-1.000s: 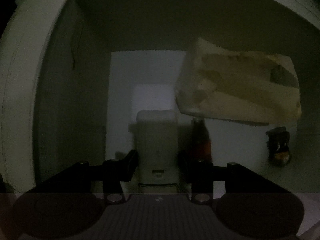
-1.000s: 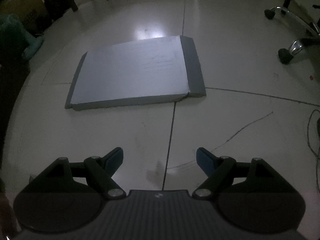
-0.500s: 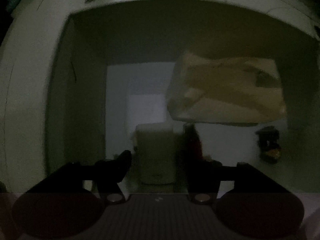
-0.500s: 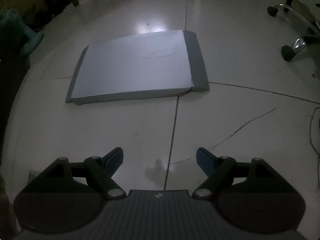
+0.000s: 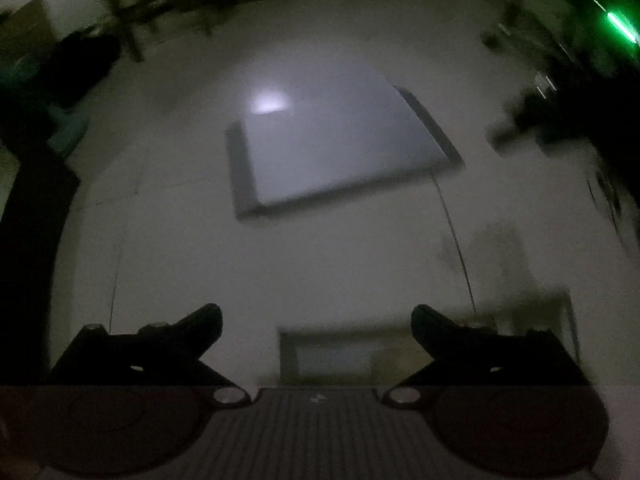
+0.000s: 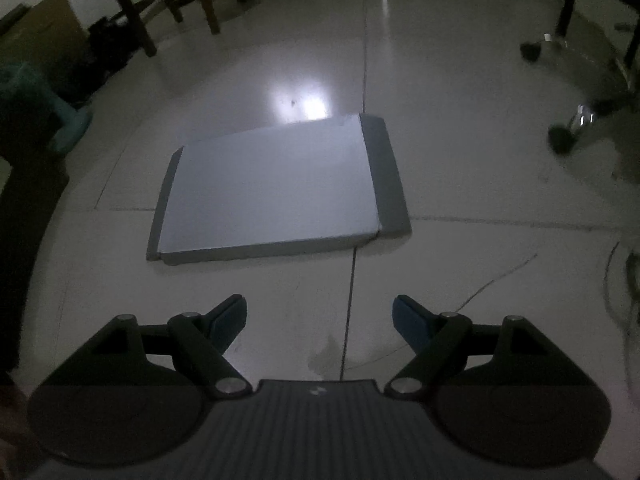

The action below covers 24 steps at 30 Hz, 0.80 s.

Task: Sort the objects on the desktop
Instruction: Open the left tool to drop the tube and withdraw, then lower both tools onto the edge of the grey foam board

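A flat grey box lid lies on the pale tiled floor; it also shows, blurred, in the left wrist view. My left gripper is open and empty, raised above the floor. A box rim shows blurred just below and between its fingers; its contents are hidden. My right gripper is open and empty above the floor, in front of the lid.
Wooden chair legs and a cardboard box stand at the back left. An office chair base with castors is at the right. A thin cable lies on the floor at right. The room is dim.
My left gripper has let go of the white object, opened wide and swung up out of the box, now facing the floor and lid. My right gripper has pulled back slightly from the lid.
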Each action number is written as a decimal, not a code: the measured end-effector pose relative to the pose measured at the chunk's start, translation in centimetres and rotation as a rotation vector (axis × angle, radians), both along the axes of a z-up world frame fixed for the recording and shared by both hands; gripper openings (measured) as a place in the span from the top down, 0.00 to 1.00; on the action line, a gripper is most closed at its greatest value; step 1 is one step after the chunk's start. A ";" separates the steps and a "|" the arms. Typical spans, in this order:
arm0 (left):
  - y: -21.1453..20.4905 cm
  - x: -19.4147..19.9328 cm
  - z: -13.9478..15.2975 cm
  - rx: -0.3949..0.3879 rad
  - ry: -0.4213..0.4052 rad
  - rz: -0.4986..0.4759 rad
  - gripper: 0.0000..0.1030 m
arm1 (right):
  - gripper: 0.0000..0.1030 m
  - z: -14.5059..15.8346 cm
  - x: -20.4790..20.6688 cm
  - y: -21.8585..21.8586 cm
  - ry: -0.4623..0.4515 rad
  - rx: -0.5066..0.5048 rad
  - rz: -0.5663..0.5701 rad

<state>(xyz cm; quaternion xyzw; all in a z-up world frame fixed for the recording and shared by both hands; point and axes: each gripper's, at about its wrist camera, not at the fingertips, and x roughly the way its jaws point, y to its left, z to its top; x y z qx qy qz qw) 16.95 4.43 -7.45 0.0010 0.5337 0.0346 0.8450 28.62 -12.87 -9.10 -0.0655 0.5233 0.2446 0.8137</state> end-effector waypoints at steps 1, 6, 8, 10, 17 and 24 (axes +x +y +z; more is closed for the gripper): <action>1.0 1.1 0.1 -0.029 -0.004 0.045 0.00 | 0.19 0.5 -0.2 0.2 -0.014 -0.004 0.007; 5.1 7.6 -1.8 -0.103 -0.023 0.173 0.00 | 0.16 0.9 0.4 0.7 0.023 0.065 -0.071; 6.1 9.9 -3.4 -0.076 -0.040 0.157 0.00 | 0.16 -0.6 1.4 1.2 0.038 0.064 -0.086; 6.5 12.1 -5.4 -0.059 -0.049 0.130 0.00 | 0.16 -2.2 2.7 1.6 0.026 0.055 -0.063; 8.8 18.8 -11.8 -0.007 -0.012 0.182 0.00 | 0.16 -8.5 8.6 3.0 0.011 -0.018 0.003; 10.1 21.3 -16.6 -0.065 -0.001 0.234 0.00 | 0.16 -13.0 12.0 4.0 0.038 -0.033 0.029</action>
